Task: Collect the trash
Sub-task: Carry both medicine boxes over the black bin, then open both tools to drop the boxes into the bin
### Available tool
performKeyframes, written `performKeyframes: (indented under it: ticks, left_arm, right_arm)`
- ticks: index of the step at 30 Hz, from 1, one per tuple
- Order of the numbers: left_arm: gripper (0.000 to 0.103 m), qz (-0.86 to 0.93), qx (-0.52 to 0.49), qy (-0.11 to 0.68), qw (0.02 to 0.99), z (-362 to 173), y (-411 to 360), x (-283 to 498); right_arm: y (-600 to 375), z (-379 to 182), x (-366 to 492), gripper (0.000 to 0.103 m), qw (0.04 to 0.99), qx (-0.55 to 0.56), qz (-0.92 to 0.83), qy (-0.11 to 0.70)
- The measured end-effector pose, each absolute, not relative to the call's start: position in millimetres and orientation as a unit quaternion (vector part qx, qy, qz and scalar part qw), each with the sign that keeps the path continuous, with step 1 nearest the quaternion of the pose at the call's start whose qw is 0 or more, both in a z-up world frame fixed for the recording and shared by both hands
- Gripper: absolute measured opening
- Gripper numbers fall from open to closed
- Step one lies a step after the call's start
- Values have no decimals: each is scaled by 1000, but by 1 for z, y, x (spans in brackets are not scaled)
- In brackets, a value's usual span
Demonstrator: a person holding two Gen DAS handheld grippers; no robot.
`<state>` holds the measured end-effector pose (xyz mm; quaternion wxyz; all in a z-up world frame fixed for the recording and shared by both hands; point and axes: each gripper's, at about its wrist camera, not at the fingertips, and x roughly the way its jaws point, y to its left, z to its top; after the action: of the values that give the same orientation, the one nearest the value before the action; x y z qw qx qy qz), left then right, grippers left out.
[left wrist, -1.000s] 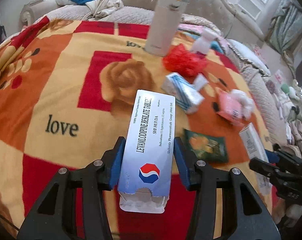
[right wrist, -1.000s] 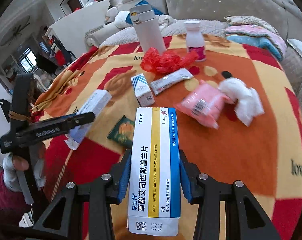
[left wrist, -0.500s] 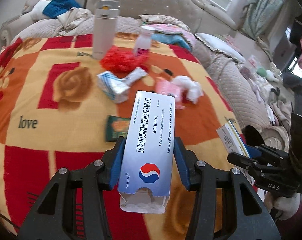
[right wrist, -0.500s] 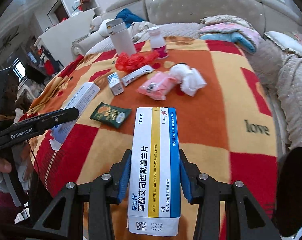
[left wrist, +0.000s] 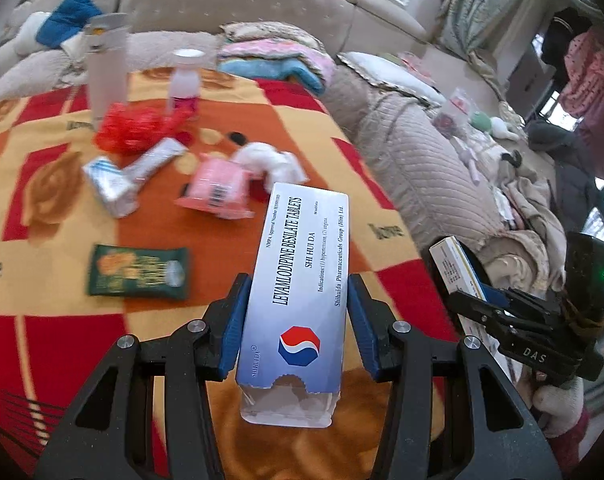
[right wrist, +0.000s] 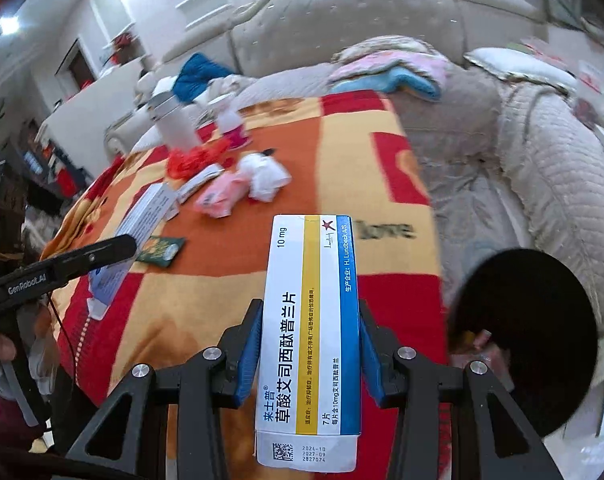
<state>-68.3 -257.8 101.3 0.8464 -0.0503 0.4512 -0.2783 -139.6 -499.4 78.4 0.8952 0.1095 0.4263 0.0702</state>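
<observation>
Blanket (left wrist: 61,320) edge near; left tongs (left wrist: 297,320) pinch silver box (left wrist: 302,280), right tongs (right wrist: 308,344) pinch white box (right wrist: 310,340).

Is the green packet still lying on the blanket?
Yes, the green packet lies flat on the blanket, while the left gripper holds only the silver box.

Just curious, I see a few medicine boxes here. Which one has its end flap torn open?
The silver-blue Levamlodipine box held in the left gripper: its near end is ripped open. The white, yellow and blue box in the right gripper looks closed at that end.
</observation>
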Motion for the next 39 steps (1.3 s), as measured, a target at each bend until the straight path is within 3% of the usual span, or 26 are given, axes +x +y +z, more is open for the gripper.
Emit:
performKeyframes:
  ticks: [24,25,27,39]
  left_arm:
    - [49,-421,-41,486,765,78,-483,-75]
    - [52,-425,-42,490,760,76,-487,-74]
    - [60,-429,-45,497,753,72,-489,-73]
    - [60,-357,-4,482,800,73,-429,-77]
  right_arm:
    - [-673,49,-169,45,884,176,-117,417]
    - [-676,48,-170,55,883,174,-125,419]
    - [-682,47,-173,66,881,179,-136,416]
    - [-655,41,-171,66,880,180,-107,426]
